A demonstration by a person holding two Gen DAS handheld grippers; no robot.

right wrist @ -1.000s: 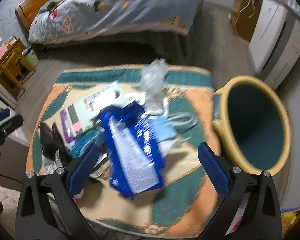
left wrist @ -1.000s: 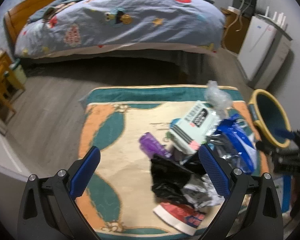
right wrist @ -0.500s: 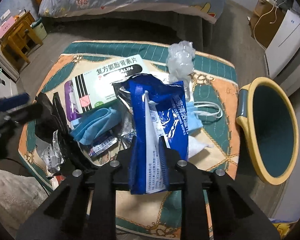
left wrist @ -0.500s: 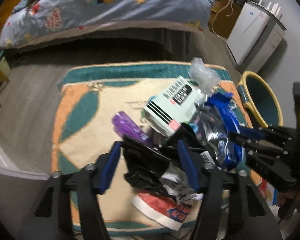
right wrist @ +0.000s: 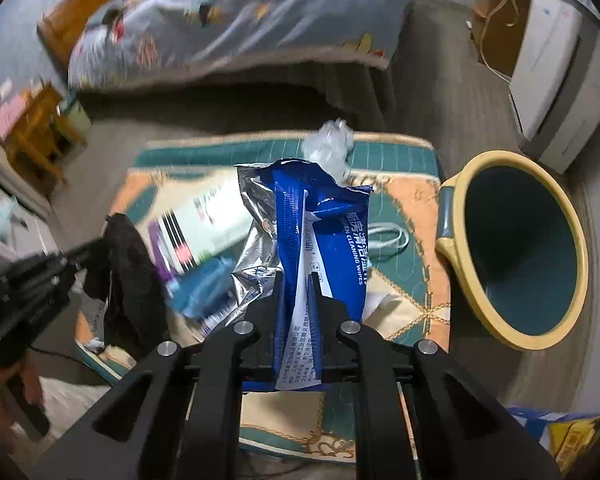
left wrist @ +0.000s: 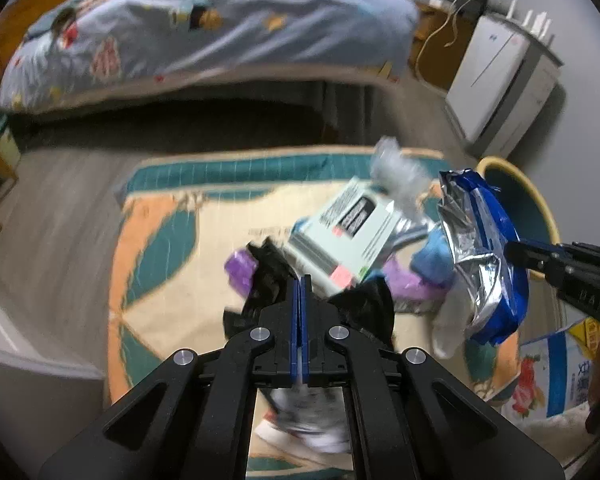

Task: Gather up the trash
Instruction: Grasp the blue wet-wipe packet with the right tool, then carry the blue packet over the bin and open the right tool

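The left gripper (left wrist: 300, 280) is clamped on a crumpled black plastic bag (right wrist: 130, 276) above the patterned teal-and-orange mat (left wrist: 160, 240). The right gripper (right wrist: 297, 280) pinches a blue foil wipes packet (right wrist: 320, 232), lifted beside the yellow-rimmed teal bin (right wrist: 516, 252).

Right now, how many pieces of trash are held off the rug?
2. The blue wipes packet is clamped in the right gripper, near the bin. The black plastic bag hangs from the left gripper. More may be hidden.
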